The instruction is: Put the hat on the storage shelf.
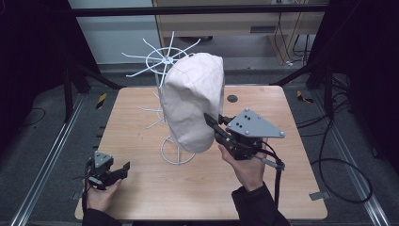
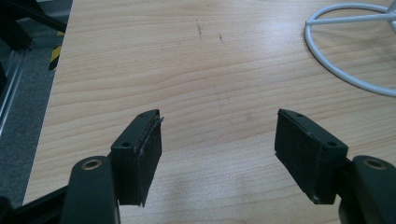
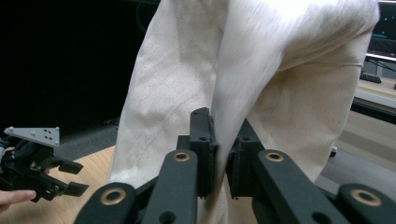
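Observation:
A cream cloth bag (image 1: 194,101) hangs over a white wire rack (image 1: 162,61) standing on the wooden table (image 1: 141,108). My right gripper (image 1: 212,123) is shut on a fold of the cloth bag (image 3: 261,88) at its right side; in the right gripper view the two jaws pinch the fabric between them (image 3: 223,154). My left gripper (image 1: 123,168) rests low near the table's front left corner, open, with nothing between its pads (image 2: 144,149). The rack's round base ring (image 2: 345,70) lies ahead and to its right.
The rack's base ring (image 1: 178,151) sits mid-table under the bag. A small dark round hole (image 1: 232,99) marks the table's back right. Metal rails and cables run along the floor on both sides. In the right gripper view the left gripper (image 3: 42,172) sits far left.

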### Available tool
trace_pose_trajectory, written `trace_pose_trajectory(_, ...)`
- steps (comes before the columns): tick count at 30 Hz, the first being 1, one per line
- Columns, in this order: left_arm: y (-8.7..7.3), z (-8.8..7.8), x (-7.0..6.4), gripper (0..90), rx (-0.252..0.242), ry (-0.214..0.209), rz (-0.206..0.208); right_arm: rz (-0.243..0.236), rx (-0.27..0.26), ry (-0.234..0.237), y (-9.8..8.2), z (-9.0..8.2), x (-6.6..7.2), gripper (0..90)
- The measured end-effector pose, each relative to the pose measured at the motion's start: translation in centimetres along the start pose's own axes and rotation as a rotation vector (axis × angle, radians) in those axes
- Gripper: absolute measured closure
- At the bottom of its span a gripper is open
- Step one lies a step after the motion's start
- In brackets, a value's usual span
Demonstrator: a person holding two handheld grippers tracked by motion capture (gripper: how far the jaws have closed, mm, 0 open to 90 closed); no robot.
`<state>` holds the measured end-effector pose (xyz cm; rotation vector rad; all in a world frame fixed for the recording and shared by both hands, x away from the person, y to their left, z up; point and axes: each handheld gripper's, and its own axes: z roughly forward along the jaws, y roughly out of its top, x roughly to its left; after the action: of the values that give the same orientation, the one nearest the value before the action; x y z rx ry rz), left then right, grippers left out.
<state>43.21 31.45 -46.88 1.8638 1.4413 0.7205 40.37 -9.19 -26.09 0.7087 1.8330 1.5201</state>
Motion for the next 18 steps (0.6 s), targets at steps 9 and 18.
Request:
trace_pose_trajectory(9, 0.00, 0.04, -0.01, 31.8, 0.002, 0.000, 0.000, 0.006, 0.030, -0.004, -0.65, 0.68, 0.10, 78.1)
trace_pose_trajectory(18, -0.02, 0.11, 0.02, 31.7, 0.002, -0.002, -0.004, 0.030, 0.042, -0.021, -1.05, 0.17, -0.22, 55.2)
